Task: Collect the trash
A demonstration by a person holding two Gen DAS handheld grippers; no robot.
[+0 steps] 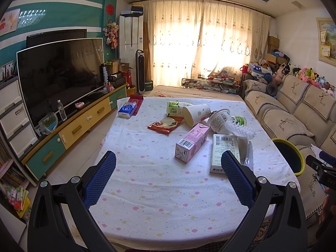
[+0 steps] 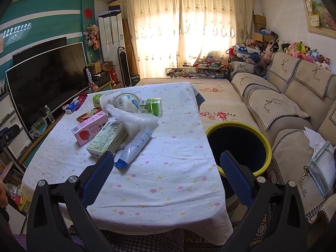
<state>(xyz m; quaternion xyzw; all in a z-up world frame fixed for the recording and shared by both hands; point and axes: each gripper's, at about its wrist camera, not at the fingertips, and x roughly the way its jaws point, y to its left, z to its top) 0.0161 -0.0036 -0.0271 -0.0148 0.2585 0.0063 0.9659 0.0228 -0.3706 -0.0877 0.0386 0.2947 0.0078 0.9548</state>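
Note:
Trash lies across the far half of the cloth-covered table (image 1: 168, 189): a pink carton (image 1: 192, 142), a pale green box (image 1: 224, 153), a red snack wrapper (image 1: 166, 125), a paper cup (image 1: 196, 113), a round tub (image 1: 219, 119) and white foam wrap (image 1: 241, 131). In the right wrist view the pink carton (image 2: 90, 131), green box (image 2: 108, 138), a squeezed tube (image 2: 136, 146) and foam wrap (image 2: 134, 119) lie left of centre. A yellow-rimmed bin (image 2: 239, 145) stands off the table's right edge. My left gripper (image 1: 168, 163) and right gripper (image 2: 167, 161) both hang open, holding nothing.
A TV (image 1: 61, 73) on a low cabinet runs along the left wall. A sofa (image 2: 294, 105) with plush toys lines the right. A tissue pack (image 1: 127, 110) sits at the table's far left corner. A glass table (image 2: 195, 70) with clutter stands by the curtains.

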